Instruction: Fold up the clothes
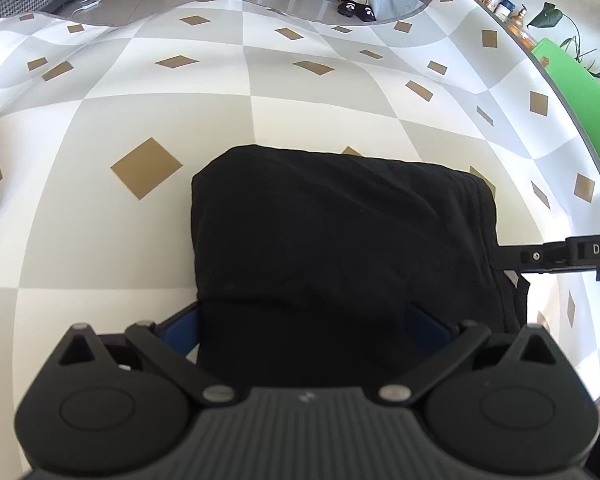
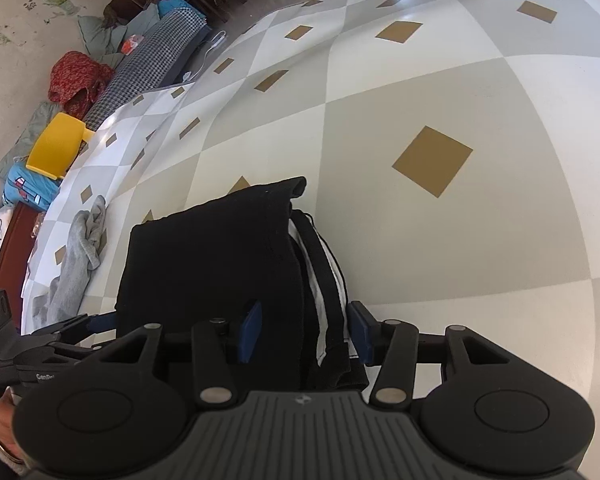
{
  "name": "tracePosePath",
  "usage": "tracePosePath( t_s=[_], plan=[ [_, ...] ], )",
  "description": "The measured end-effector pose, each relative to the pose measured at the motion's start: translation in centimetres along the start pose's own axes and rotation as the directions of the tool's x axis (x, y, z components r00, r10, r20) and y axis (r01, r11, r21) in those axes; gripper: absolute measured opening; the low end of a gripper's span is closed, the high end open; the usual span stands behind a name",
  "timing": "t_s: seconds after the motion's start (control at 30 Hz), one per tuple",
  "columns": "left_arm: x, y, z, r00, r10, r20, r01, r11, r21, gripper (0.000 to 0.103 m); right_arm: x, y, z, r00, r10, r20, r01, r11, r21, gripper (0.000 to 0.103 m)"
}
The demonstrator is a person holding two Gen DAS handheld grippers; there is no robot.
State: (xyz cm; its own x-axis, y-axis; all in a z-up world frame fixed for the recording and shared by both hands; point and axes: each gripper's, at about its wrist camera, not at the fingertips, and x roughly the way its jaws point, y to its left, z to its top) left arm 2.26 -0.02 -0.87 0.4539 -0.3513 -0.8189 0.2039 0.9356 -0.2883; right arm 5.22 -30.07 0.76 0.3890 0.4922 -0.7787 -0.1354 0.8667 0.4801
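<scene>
A folded black garment [image 1: 340, 232] lies on the checked tablecloth [image 1: 100, 248]. My left gripper [image 1: 304, 320] stands over its near edge with the jaws spread wide. One blue pad [image 1: 180, 330] shows beside the fabric's left edge, and the other is half shadowed by the cloth. In the right wrist view the black garment [image 2: 212, 256] shows its stacked black and white layers. That layered side runs between the blue pads [image 2: 250, 330] of my right gripper [image 2: 306, 330], which stand apart without squeezing it. The right gripper [image 1: 560, 256] also reaches in at the garment's right side.
A crumpled grey garment [image 2: 80, 252] lies near the table's left edge. Past that edge stand a yellow seat [image 2: 58, 146] and a houndstooth sofa [image 2: 156, 44]. A green board [image 1: 580, 92] and potted plants [image 1: 552, 16] stand beyond the right edge. A person's hand [image 2: 0, 432] holds the left gripper.
</scene>
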Motion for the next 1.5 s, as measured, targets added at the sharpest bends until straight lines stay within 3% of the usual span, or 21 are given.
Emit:
tracePosePath(
  t_s=[0.37,0.63,0.83,1.2,1.4,1.5],
  plan=[
    [0.7,-1.4,0.2,0.995,-0.096,0.008,0.096,0.995,0.021,0.103,1.2,1.3,-0.1,0.997,0.071,-0.01,-0.071,0.996,-0.061,0.049],
    [0.9,-2.2,-0.2,0.994,-0.101,0.035,0.099,0.994,0.04,0.103,2.2,3.2,-0.5,0.997,0.076,-0.025,-0.078,0.987,-0.141,0.045],
    [0.9,-3.4,-0.8,0.999,-0.036,0.039,0.031,0.992,0.119,0.102,2.5,4.3,-0.9,0.998,0.052,-0.024,-0.056,0.973,-0.223,0.039],
    [1.0,-3.8,-1.4,0.995,0.021,0.097,-0.032,0.993,0.113,0.101,3.1,6.2,-1.5,1.0,-0.014,0.017,0.019,0.941,-0.338,0.028],
    [0.0,-3.1,-1.2,0.991,0.031,0.129,-0.041,0.996,0.074,0.082,2.8,6.7,-1.5,0.999,-0.018,0.029,0.027,0.936,-0.351,0.024],
    [-0.6,-2.8,-1.2,0.989,0.047,0.141,-0.055,0.997,0.052,0.077,2.8,7.0,-1.6,1.0,-0.007,0.03,0.017,0.935,-0.355,0.024]
  ],
)
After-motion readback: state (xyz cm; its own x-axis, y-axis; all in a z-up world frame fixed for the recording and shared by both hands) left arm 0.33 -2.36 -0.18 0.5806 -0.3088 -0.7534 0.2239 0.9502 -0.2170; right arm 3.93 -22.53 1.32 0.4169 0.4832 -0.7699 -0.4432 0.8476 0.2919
